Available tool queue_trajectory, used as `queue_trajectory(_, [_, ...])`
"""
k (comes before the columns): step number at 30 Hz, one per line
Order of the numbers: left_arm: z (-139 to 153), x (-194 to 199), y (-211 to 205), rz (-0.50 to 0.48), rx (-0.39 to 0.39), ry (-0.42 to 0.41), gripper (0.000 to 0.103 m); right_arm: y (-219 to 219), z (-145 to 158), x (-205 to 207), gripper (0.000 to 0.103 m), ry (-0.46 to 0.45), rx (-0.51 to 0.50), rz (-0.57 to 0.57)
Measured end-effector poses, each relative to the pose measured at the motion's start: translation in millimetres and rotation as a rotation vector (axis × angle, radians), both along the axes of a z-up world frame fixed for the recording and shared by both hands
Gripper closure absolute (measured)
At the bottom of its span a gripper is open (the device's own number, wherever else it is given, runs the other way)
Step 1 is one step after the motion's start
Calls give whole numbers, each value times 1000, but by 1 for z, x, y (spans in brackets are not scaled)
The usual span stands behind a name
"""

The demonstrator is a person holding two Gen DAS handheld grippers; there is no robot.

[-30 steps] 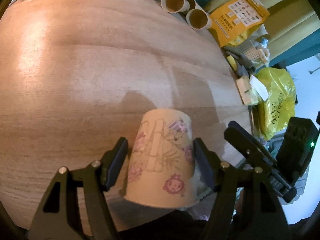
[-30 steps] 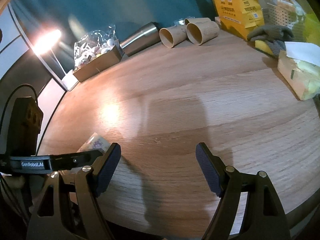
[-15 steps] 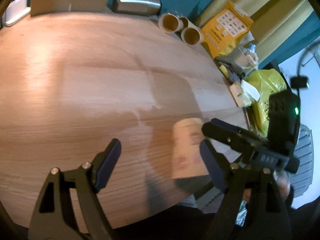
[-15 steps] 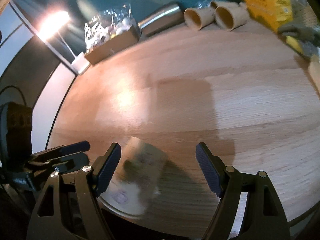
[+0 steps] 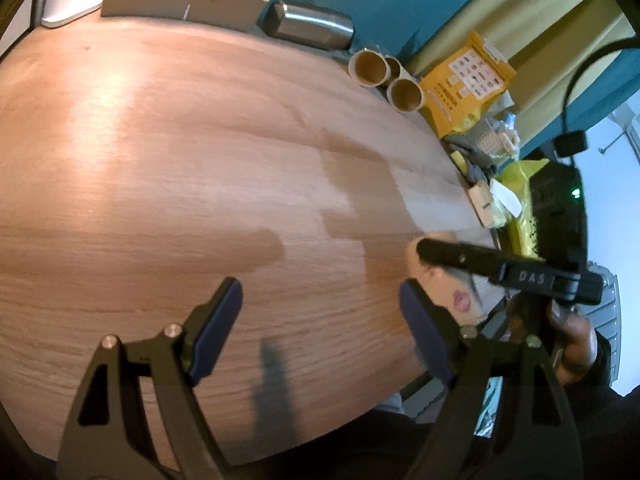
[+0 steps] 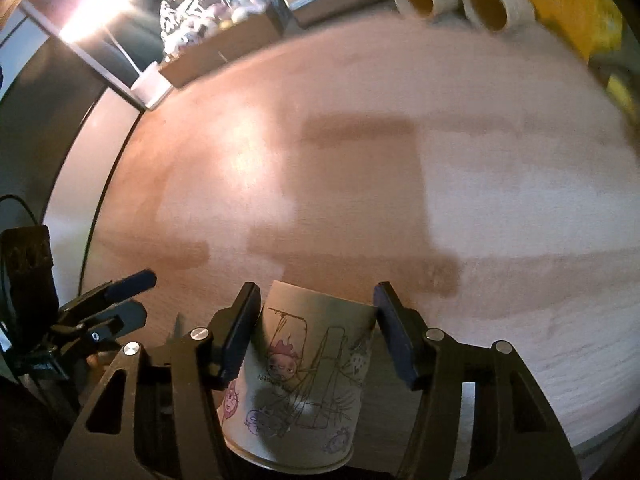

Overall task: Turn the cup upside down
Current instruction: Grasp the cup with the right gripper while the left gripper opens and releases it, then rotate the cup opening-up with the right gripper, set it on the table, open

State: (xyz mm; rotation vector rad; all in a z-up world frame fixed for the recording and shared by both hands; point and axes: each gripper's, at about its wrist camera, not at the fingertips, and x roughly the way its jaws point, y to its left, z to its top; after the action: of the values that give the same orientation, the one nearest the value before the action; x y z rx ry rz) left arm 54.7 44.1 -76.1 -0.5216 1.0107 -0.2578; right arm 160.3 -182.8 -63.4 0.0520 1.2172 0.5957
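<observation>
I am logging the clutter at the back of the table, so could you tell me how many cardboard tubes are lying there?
3 cardboard tubes lie at the far edge: one beside the steel bottle, one nearest the yellow package, and one mostly hidden between them. More could be hidden.

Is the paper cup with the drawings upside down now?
Cannot tell for sure. The drawn-on paper cup sits between the right gripper's open fingers, wide rim nearest the camera, narrow end farther off; its faces look inverted.

The paper cup is largely hidden behind the right tongs in the left view; the far surface is blurred.
</observation>
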Motion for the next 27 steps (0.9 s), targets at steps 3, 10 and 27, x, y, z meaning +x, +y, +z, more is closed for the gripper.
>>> queue_trajectory(3, [4, -6, 4, 6, 30, -29, 21, 11, 24, -8, 41, -208, -55, 26])
queue_trajectory(10, [1, -21, 12, 55, 88, -55, 21, 26, 22, -48, 41, -723, -198, 31])
queue_trajectory(27, [-1, -34, -7, 46, 249, -142, 21, 3, -17, -131, 41, -1060, -204, -106])
